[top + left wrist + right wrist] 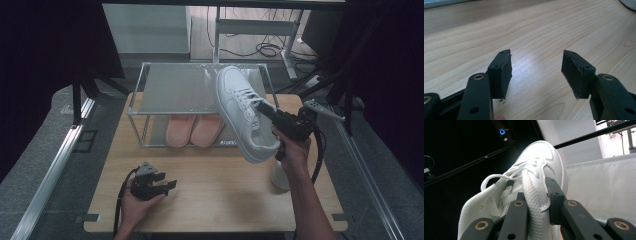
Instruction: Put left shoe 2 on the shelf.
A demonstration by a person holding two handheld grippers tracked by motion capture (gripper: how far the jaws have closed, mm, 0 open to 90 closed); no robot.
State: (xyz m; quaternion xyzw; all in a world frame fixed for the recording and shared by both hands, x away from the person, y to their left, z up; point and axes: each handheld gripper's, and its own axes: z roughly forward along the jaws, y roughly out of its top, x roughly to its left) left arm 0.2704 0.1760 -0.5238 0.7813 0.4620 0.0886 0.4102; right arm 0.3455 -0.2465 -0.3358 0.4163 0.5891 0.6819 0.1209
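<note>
A white lace-up sneaker (pixel 242 112) hangs tilted in the air over the table's right side, its toe pointing toward the rack's top shelf. My right gripper (pixel 267 111) is shut on the sneaker's tongue (pixel 531 195) by the collar, with the laces loose above it; the right gripper view shows this right gripper (pixel 535 192) pinching the padded tongue. My left gripper (pixel 169 185) lies low near the table's front left, open, and the left gripper (pixel 536 72) has only bare wood between its jaws.
A metal-framed shoe rack (pixel 175 82) with a translucent top shelf stands at the back of the wooden table (pixel 210 200). Two pink slippers (pixel 192 129) rest on its lower level. Another white object (pixel 280 176) sits on the table under my right wrist.
</note>
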